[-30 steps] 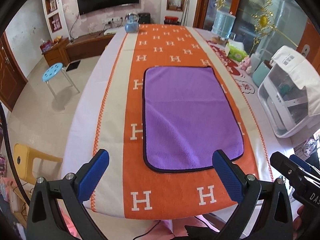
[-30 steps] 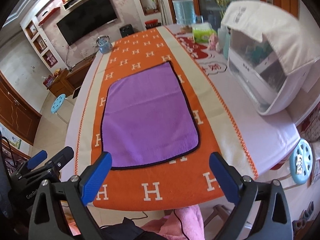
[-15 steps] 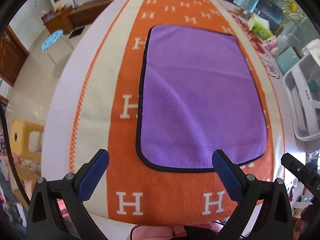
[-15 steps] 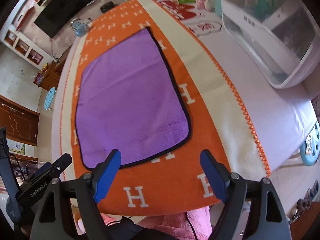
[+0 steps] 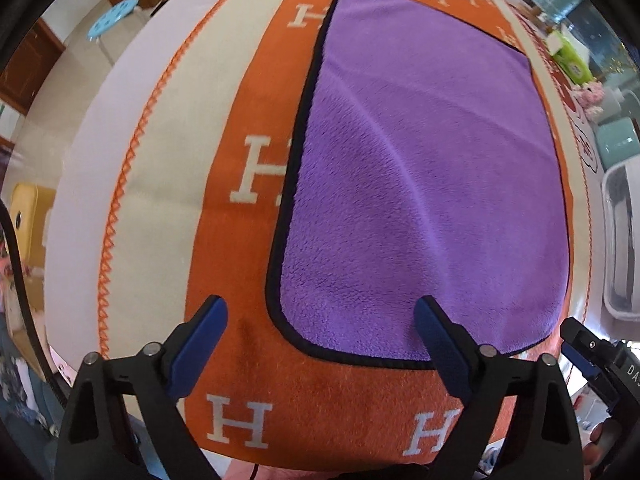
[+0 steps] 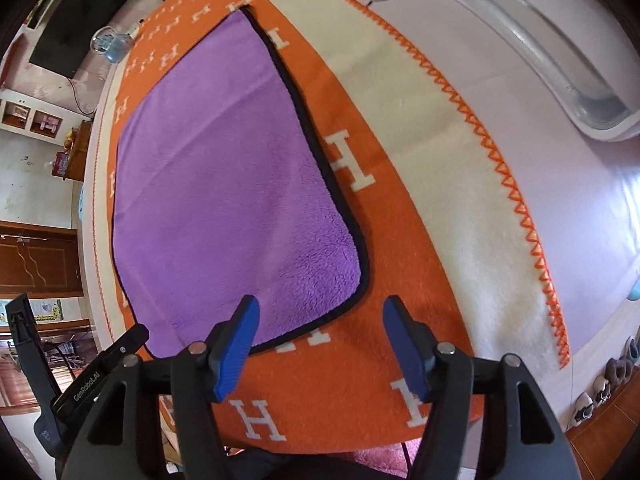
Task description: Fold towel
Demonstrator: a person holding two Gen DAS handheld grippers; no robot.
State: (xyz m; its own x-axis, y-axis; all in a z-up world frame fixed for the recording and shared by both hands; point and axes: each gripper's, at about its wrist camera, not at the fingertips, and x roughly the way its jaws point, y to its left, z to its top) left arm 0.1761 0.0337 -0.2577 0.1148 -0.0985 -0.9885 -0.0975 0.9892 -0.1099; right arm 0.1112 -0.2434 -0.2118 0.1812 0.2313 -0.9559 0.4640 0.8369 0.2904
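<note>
A purple towel (image 5: 420, 184) with a dark border lies flat and spread out on an orange cloth with white H letters (image 5: 248, 176). It also shows in the right wrist view (image 6: 224, 184). My left gripper (image 5: 320, 312) is open and empty, just above the towel's near left corner. My right gripper (image 6: 320, 312) is open and empty, with narrower jaws, just above the towel's near right corner. Neither gripper touches the towel.
A white plastic container (image 6: 540, 40) stands on the table to the right. A green tissue pack (image 5: 568, 56) lies at the far right. A water jug (image 6: 110, 44) stands at the table's far end. A blue stool (image 5: 116, 20) stands on the floor at left.
Both grippers have moved forward and down toward the towel's near corners. The right gripper's jaws have narrowed. The towel has not moved.
</note>
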